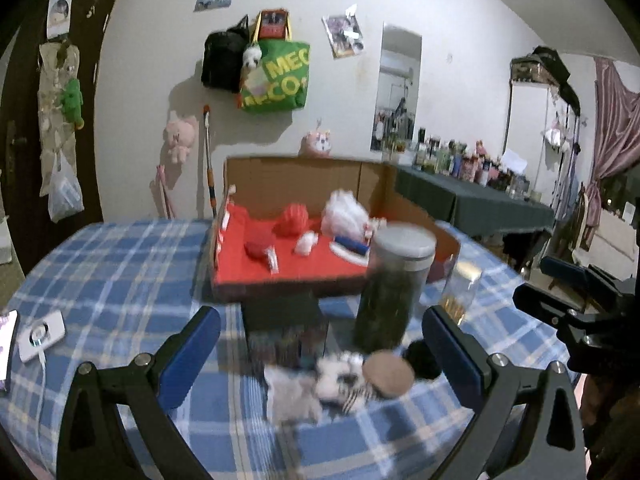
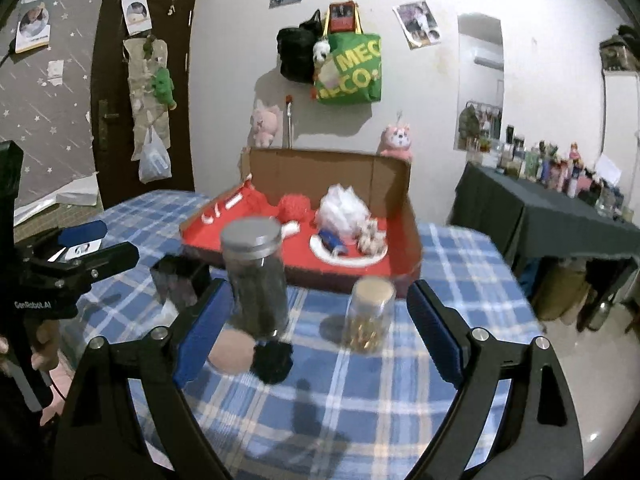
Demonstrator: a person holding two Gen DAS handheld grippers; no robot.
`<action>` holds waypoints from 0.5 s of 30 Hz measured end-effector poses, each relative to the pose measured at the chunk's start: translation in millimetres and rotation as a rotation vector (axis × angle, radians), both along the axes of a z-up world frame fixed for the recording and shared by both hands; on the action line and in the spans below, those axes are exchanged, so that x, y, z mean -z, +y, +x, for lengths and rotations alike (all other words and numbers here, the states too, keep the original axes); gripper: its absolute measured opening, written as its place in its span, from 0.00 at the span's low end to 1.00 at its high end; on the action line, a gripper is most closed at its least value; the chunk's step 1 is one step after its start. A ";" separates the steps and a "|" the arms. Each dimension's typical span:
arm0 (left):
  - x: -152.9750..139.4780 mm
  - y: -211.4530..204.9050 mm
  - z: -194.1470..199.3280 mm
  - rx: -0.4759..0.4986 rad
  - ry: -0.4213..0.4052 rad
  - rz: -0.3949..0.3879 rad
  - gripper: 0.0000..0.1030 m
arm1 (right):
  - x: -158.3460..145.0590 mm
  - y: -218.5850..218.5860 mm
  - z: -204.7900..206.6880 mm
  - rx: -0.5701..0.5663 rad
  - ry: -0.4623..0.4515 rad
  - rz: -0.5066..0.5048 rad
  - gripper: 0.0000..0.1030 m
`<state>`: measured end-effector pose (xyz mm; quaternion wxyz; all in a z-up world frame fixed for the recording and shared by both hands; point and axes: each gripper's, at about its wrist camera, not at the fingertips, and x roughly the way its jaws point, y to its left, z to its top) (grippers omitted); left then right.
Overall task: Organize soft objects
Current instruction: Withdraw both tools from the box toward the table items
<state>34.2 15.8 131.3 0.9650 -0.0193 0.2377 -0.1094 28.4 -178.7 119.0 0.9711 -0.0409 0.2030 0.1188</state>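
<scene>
Several soft things lie blurred on the blue checked tablecloth (image 1: 120,280): a grey-white plush (image 1: 292,396), a striped black-and-white plush (image 1: 344,380), a round brown pad (image 1: 390,372) (image 2: 230,354) and a black pompom (image 1: 420,360) (image 2: 272,360). My left gripper (image 1: 322,352) hangs open just above and in front of them, touching none. My right gripper (image 2: 320,332) is open too, with the pad and pompom near its left finger (image 2: 204,332). Behind stands a cardboard box (image 1: 304,176) (image 2: 320,168) with a red lining, holding red yarn (image 1: 294,220), a white fluffy bundle (image 2: 344,208) and small plush items.
A tall dark jar (image 1: 394,288) (image 2: 256,280) with a grey lid, a small glass jar (image 2: 370,312) and a black box (image 1: 284,328) stand between the grippers and the cardboard box. A phone and a white charger (image 1: 40,336) lie at the left. A dark table (image 2: 540,216) with bottles is on the right.
</scene>
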 end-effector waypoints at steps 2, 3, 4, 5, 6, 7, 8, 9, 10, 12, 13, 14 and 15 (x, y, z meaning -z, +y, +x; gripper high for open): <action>14.5 0.6 1.2 -0.007 0.029 0.004 1.00 | 14.3 2.2 0.5 -0.004 0.021 0.002 0.87; 23.3 1.0 2.1 -0.011 0.048 0.009 1.00 | 21.7 3.2 0.9 -0.008 0.033 0.008 0.87; 30.0 1.4 2.0 -0.013 0.063 0.014 1.00 | 29.0 4.1 2.5 -0.010 0.049 0.014 0.87; 38.4 2.4 4.4 -0.017 0.088 0.023 1.00 | 35.8 5.0 4.8 -0.012 0.067 0.019 0.87; 43.5 3.6 4.9 -0.019 0.102 0.029 1.00 | 42.9 5.8 7.7 -0.013 0.086 0.022 0.87; 49.4 4.9 6.5 -0.021 0.119 0.036 1.00 | 49.9 6.8 10.9 -0.012 0.106 0.024 0.87; 53.7 5.3 7.1 -0.024 0.133 0.044 1.00 | 54.5 7.3 13.5 -0.014 0.120 0.025 0.87; 57.4 7.2 8.4 -0.029 0.145 0.050 1.00 | 60.0 9.0 16.3 -0.020 0.138 0.026 0.87; 60.9 9.7 9.6 -0.036 0.157 0.053 1.00 | 64.9 10.8 19.0 -0.023 0.151 0.025 0.87; 67.2 14.8 14.0 -0.043 0.192 0.057 1.00 | 71.2 13.3 23.0 -0.025 0.166 0.014 0.87; 70.4 17.8 16.4 -0.046 0.210 0.055 1.00 | 73.8 14.2 25.5 -0.026 0.174 0.009 0.87; 72.7 18.9 17.6 -0.045 0.221 0.055 1.00 | 76.4 15.6 27.5 -0.028 0.181 0.005 0.87; 75.4 20.4 19.9 -0.044 0.238 0.058 1.00 | 78.6 16.6 29.9 -0.030 0.189 0.002 0.87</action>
